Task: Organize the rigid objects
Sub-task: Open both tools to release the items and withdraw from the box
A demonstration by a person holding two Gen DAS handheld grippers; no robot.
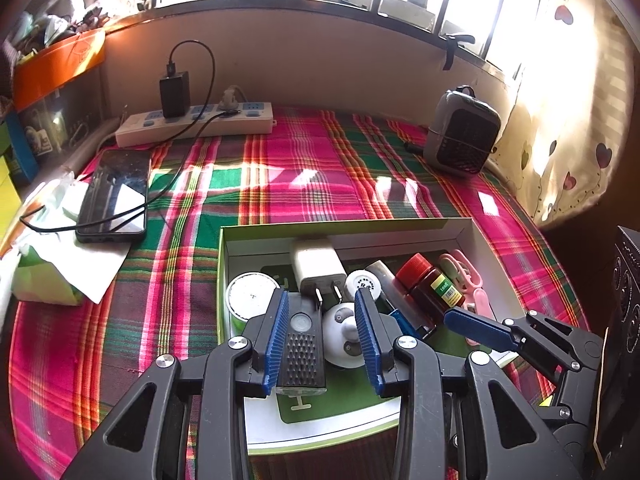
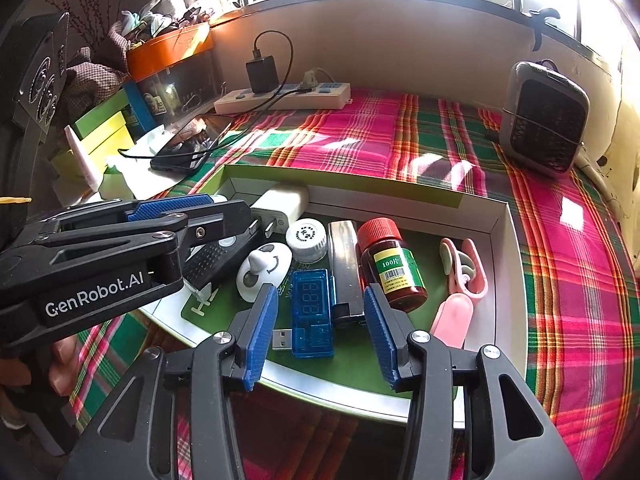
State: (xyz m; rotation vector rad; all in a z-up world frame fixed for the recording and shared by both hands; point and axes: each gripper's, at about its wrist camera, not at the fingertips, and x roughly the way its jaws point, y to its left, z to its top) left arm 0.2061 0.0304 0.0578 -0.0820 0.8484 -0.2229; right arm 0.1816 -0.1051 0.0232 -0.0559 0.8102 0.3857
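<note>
The right gripper (image 2: 321,289) is held with its jaws set well apart and nothing gripped. A blue USB meter (image 2: 313,316) lies flat directly beneath and between the pads, touched by neither. This is judged to be either a release or a pre-grasp position.

The left gripper (image 1: 321,293) is partly open. A black ribbed device (image 1: 300,350) is seen between its jaws, close against one pad, with a clear gap to the other, so no firm hold is indicated.

All task items are contained in the shallow box (image 2: 508,280), which is placed on the plaid-covered table (image 2: 440,140) just ahead of both grippers. Beyond the right gripper, the items are laid side by side, apparently to keep the row compact:

- a silver bar (image 2: 345,264);
- a brown bottle (image 2: 390,268) with a red cap and green label;
- a pink clip (image 2: 460,280).

A white charger (image 2: 282,204) rests against the far wall.
</note>
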